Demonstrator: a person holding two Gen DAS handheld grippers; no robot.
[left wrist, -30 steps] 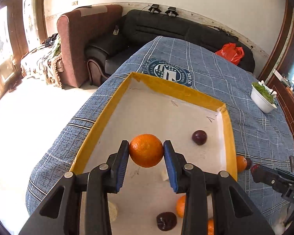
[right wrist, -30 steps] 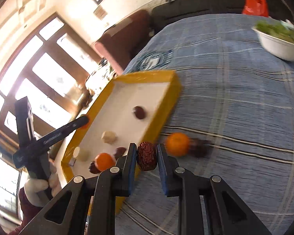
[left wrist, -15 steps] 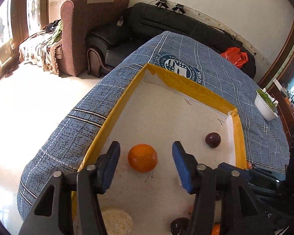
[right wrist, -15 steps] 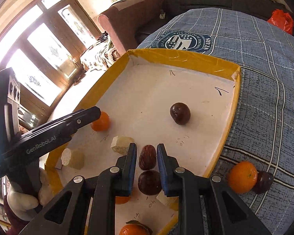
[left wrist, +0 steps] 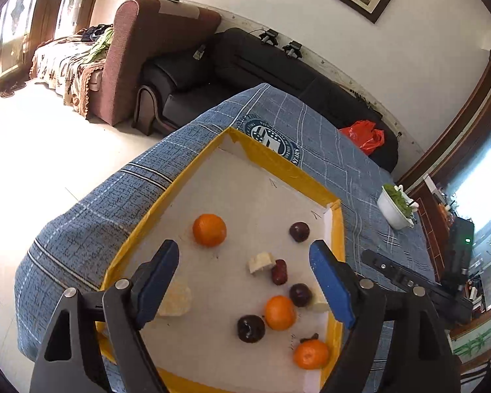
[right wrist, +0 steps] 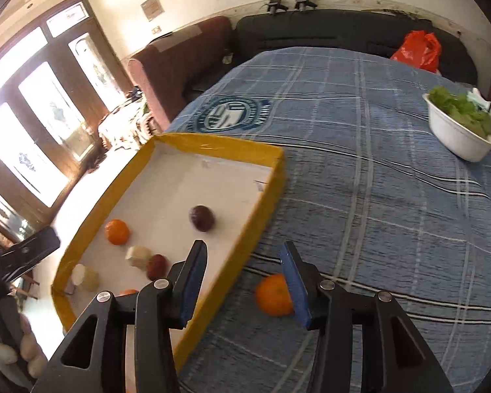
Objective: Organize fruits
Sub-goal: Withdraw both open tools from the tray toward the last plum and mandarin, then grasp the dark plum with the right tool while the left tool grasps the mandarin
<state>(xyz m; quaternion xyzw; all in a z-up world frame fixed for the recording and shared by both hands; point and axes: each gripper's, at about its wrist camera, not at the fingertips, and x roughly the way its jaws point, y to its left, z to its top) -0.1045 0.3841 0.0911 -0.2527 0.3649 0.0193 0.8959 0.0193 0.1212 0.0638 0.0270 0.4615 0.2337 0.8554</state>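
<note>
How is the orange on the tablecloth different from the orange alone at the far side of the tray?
The orange on the tablecloth lies outside the yellow tray, beside the right gripper's finger. The far orange rests inside, clear of both grippers. Both are round, orange and ungripped.

We see a counter under a blue checked cloth point(right wrist: 392, 203). On it to the left lies a yellow-rimmed tray point(right wrist: 265, 196), with a loose orange point(right wrist: 271, 294) near us just beside the tray's right rim, and a white bowl of greens point(right wrist: 458, 134) far right.
</note>
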